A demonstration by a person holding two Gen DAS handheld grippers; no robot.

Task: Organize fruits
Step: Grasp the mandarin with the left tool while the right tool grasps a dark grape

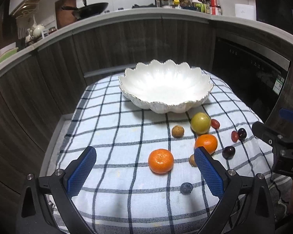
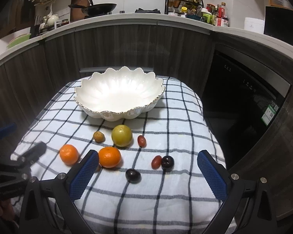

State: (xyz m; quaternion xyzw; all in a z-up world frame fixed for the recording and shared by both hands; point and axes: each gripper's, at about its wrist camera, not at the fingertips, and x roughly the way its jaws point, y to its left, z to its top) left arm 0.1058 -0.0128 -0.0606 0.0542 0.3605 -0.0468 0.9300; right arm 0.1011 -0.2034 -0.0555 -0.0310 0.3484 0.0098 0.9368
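Observation:
An empty white scalloped bowl (image 1: 164, 86) (image 2: 117, 93) stands at the far end of a checked cloth (image 1: 117, 134) (image 2: 175, 128). In front of it lie loose fruits: two mandarins (image 1: 160, 161) (image 1: 206, 143) (image 2: 69, 154) (image 2: 109, 157), a yellow-green fruit (image 1: 200, 123) (image 2: 121, 135), a brown longan (image 1: 177, 131) (image 2: 99, 136), dark plums (image 1: 228, 152) (image 2: 133, 175) (image 2: 167, 162), red grape tomatoes (image 1: 215, 123) (image 2: 141, 140) (image 2: 156, 161) and a blueberry (image 1: 186, 188). My left gripper (image 1: 145, 168) is open above the near mandarin. My right gripper (image 2: 147, 171) is open over a dark plum.
Dark wooden cabinet fronts (image 2: 127, 44) curve behind the cloth, with a black oven door (image 2: 244, 97) at the right. The counter above holds a wok (image 2: 99, 7), a spice rack (image 2: 183, 0) and bottles. The cloth drops off at its left and right edges.

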